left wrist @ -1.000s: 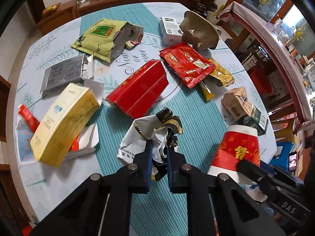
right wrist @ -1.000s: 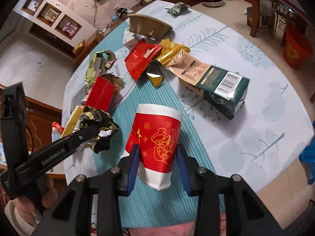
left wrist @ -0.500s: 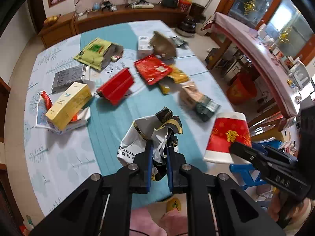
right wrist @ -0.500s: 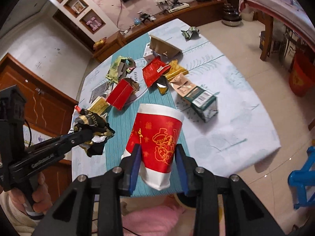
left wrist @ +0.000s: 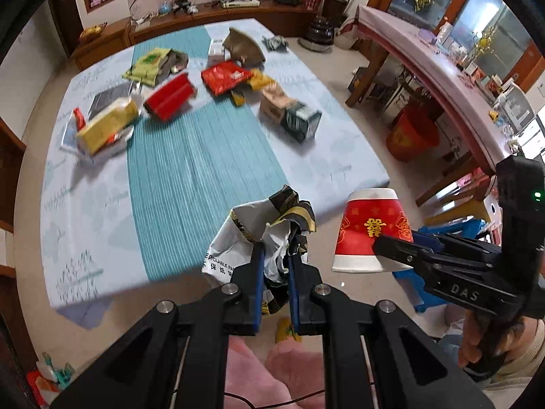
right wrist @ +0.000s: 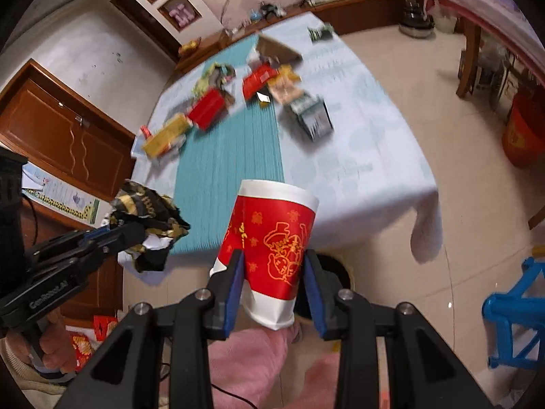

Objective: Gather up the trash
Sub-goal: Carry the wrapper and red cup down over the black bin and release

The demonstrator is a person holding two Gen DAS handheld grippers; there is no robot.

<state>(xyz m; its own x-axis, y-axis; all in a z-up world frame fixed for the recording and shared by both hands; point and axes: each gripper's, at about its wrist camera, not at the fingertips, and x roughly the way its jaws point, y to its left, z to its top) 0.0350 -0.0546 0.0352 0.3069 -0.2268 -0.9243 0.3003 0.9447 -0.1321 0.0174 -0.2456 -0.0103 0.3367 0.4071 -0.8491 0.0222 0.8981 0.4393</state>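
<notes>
My left gripper (left wrist: pixel 276 266) is shut on a crumpled white, black and gold wrapper (left wrist: pixel 259 231), held in the air past the table's near edge. The same wrapper (right wrist: pixel 146 218) and left gripper (right wrist: pixel 126 235) show at the left of the right wrist view. My right gripper (right wrist: pixel 274 269) is shut on a red and white paper cup (right wrist: pixel 272 242), pads pressing its sides; the cup (left wrist: pixel 369 228) hangs upside down in the left wrist view, with the right gripper (left wrist: pixel 391 248) behind it. Both loads hang over the floor and pink-clad legs (right wrist: pixel 259 351).
The table (left wrist: pixel 190 177) with its teal and pale blue cloth holds several wrappers and boxes: a yellow box (left wrist: pixel 105 126), a red box (left wrist: pixel 168 97), a green carton (left wrist: pixel 299 119). A dark round bin (right wrist: pixel 335 269) stands below the cup. A red bucket (left wrist: pixel 412 133) and blue stool (right wrist: pixel 511 313) stand right.
Both grippers have pulled back and up from the table with their loads; the table has shrunk in both views and the floor, legs and bin have come into sight.
</notes>
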